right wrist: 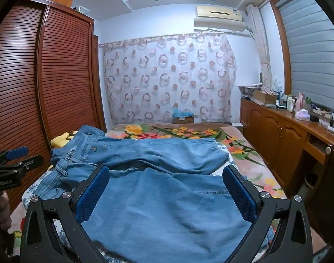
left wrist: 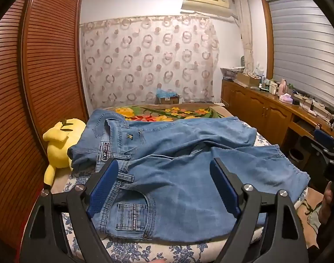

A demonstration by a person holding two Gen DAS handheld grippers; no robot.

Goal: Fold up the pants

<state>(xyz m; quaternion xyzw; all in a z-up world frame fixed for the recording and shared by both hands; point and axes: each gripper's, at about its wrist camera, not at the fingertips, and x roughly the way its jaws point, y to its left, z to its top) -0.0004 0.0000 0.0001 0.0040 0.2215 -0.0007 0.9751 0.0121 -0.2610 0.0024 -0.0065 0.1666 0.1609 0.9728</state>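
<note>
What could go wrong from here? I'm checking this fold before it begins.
The jeans lie crumpled, one leg crossing the other, so a fold now may lock in creases. The left tool hangs open over the waistband's belt loop and could snag only that. The yellow plush toy touches the waistband and might get dragged.

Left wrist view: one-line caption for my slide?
Open left gripper poised over unfolded blue jeans on the bed, yellow plush toy alongside.
</note>
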